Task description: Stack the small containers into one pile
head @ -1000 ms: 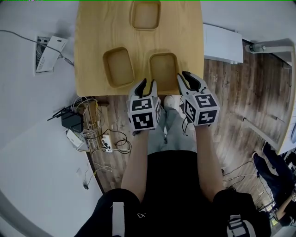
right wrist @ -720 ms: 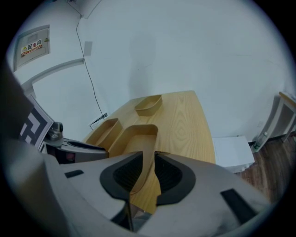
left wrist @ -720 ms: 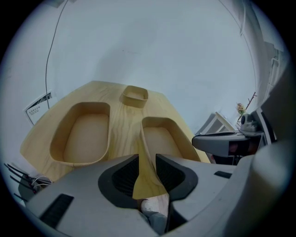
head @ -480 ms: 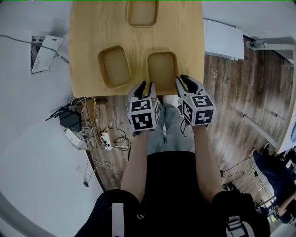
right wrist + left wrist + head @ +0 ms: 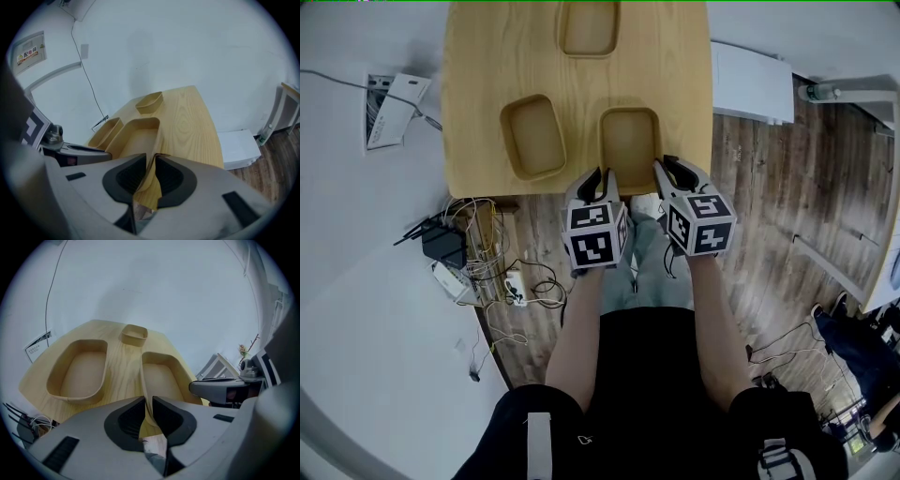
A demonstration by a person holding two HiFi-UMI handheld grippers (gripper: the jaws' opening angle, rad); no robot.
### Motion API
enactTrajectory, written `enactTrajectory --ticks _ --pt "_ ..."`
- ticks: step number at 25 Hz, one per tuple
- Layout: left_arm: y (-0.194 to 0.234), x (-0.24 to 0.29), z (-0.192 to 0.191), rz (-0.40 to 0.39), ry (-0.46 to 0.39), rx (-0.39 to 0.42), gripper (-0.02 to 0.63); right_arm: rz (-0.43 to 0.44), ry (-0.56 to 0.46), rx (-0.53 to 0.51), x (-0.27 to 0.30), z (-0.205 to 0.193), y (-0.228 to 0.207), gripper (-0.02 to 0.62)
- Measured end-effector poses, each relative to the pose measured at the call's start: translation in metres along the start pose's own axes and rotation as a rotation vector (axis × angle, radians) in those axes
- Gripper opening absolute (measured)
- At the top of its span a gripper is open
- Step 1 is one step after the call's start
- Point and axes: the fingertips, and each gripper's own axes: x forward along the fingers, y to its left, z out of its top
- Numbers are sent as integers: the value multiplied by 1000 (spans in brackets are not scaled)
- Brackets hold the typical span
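Observation:
Three tan oblong containers sit on the wooden table: a near one, one to its left and a far one. My left gripper is at the near container's near-left corner. Its jaws have just been closing, and in the left gripper view the left gripper has the thin wall of the near container pinched between its pads. My right gripper is at the near-right corner. In the right gripper view, the right gripper is shut on the wall of the near container.
The table's near edge runs just under both grippers. On the floor to the left lies a tangle of cables and power strips. A white box stands right of the table. The person's legs are below the grippers.
The left gripper's jaws have narrowed from wide apart onto the near container's wall. The right gripper has shifted slightly toward the container's corner. The containers have not moved.

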Motion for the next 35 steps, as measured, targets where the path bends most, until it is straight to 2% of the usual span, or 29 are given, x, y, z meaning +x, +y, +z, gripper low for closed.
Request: enactTrajectory --ticks 15,28,35 --pt "-2 -50 46 45 -150 11 57 52 -120 -71 -28 51 28 64" --pt "14 -98 73 158 -263 -14 55 173 -181 -171 -38 88 69 64" --pt "22 -115 79 205 -288 -28 58 220 -187 -220 -41 100 87 64"
